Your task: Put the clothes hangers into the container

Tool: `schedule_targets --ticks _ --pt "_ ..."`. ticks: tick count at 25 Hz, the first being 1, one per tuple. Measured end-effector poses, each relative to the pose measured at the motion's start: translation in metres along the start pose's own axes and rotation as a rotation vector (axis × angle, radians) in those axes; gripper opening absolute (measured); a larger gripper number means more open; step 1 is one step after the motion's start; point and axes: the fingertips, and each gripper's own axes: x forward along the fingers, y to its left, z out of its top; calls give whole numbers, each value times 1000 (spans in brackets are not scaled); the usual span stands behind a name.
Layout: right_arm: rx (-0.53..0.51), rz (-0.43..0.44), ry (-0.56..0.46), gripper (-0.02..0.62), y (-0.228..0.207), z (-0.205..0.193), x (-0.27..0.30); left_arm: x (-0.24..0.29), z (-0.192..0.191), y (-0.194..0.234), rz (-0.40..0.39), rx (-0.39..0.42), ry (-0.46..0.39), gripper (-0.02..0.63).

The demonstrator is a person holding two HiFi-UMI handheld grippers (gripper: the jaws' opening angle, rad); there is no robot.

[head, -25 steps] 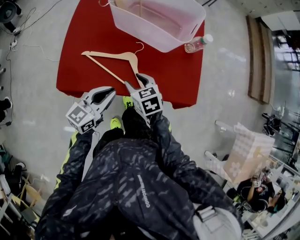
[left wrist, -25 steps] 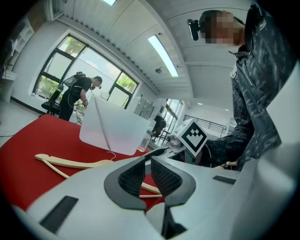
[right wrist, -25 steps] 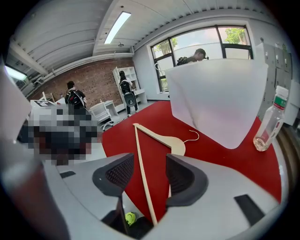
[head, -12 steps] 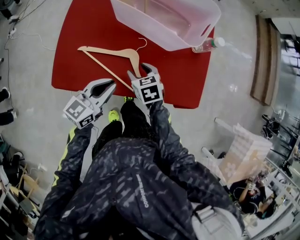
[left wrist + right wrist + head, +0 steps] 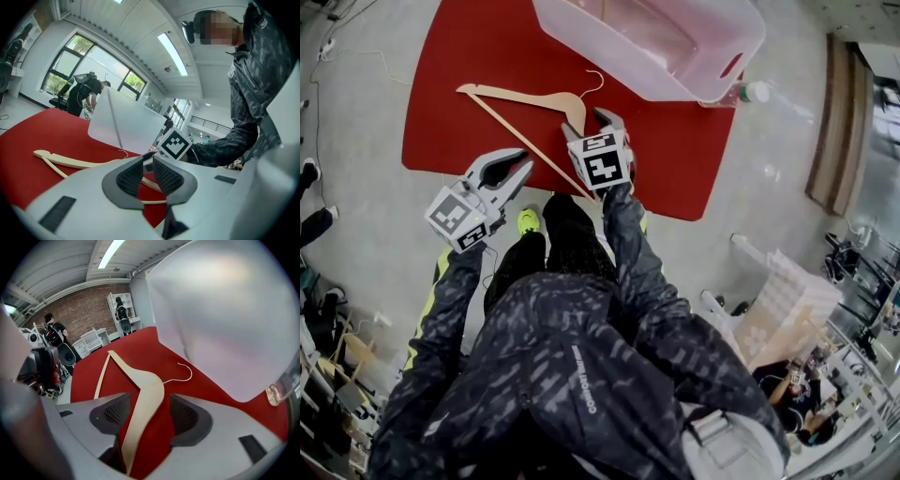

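Observation:
A pale wooden hanger [image 5: 534,101] with a thin wire hook lies flat on the red table [image 5: 459,131], in front of the translucent pinkish container [image 5: 661,42]. My right gripper [image 5: 592,123] is over the hanger's near arm. Its jaws are opening wide and straddle the hanger [image 5: 145,390] without pressing on it; the right gripper [image 5: 149,414] sits low over the red top. My left gripper [image 5: 517,165] hovers at the table's near edge, left of the right one. In the left gripper view its jaws [image 5: 147,174] are opening from a narrow gap and hold nothing. The hanger [image 5: 70,161] lies ahead of them.
A clear plastic bottle [image 5: 752,92] lies beside the container's right end, at the table's corner. The container wall [image 5: 225,319] rises close behind the hanger's hook. Grey floor surrounds the table, and the person's legs stand at its near edge.
The right gripper has moved forward along the hanger toward the container, and its jaws have spread wider. The left gripper has stayed near the table's front edge.

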Motion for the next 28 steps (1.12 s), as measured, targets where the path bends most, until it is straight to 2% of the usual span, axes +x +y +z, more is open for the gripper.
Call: schedule_targets --ticks 4,9,14,21,28 --pt "-72 -20 31 253 1 0 7 -2 1 -2 2 -11 -3 54" --pt "-70 -15 37 252 2 6 16 -7 1 2 2 -21 0 55" --pt "-172 -33 44 242 14 9 9 -14 9 -3 7 -15 -13 55" --pt "-154 -27 65 219 21 12 8 -24 9 -5 4 -12 -10 55" --pt "-125 -48 18 193 9 9 -1 -19 2 -5 13 -4 -6 55"
